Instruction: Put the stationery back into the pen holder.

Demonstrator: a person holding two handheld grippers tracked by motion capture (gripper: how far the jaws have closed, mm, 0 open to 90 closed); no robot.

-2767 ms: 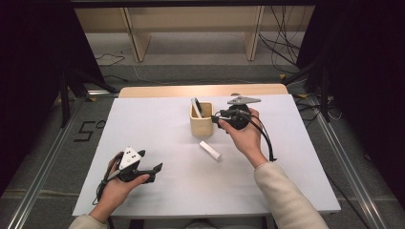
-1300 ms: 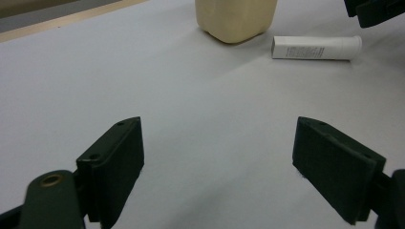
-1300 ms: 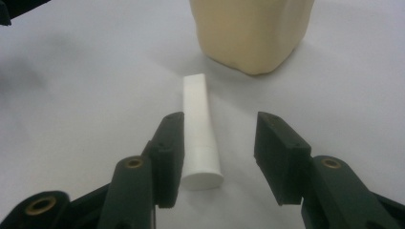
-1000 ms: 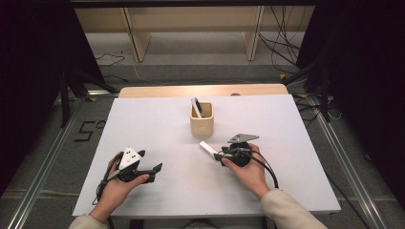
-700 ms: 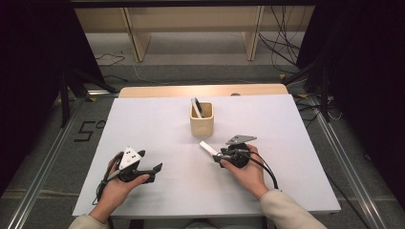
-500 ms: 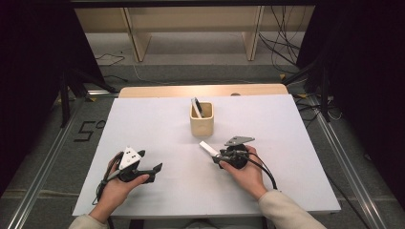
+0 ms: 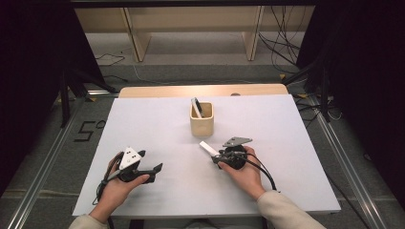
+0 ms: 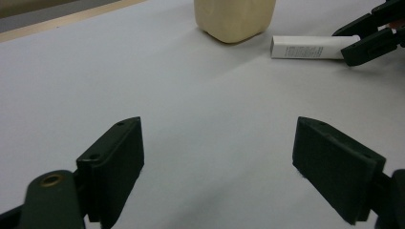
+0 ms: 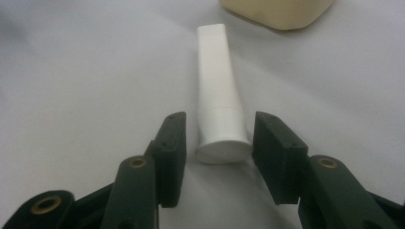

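Note:
A white tube (image 7: 207, 147) lies flat on the white table (image 7: 286, 143), just in front of a cream square cup (image 7: 201, 121). My right gripper (image 7: 216, 157) is low at the tube's near end. In the right gripper view its jaws stand open on either side of the tube's cap end (image 9: 222, 145), with small gaps left. The cup (image 9: 282, 12) sits beyond the tube's far end. My left gripper (image 7: 155, 169) rests on the table at the front left, open with nothing between its jaws (image 8: 217, 162). It looks toward the tube (image 8: 305, 46) and the cup (image 8: 234, 19).
A grey and white tube-like item (image 7: 196, 107) stands in the cup. A wooden strip (image 7: 200, 90) runs along the table's far edge. Metal rails (image 7: 43, 171) and cables (image 7: 286, 47) lie on the floor around the table.
My right gripper came from beside the cup toward the person and lowered to the tube's cap end, with its jaws now around it. The left gripper has stayed still.

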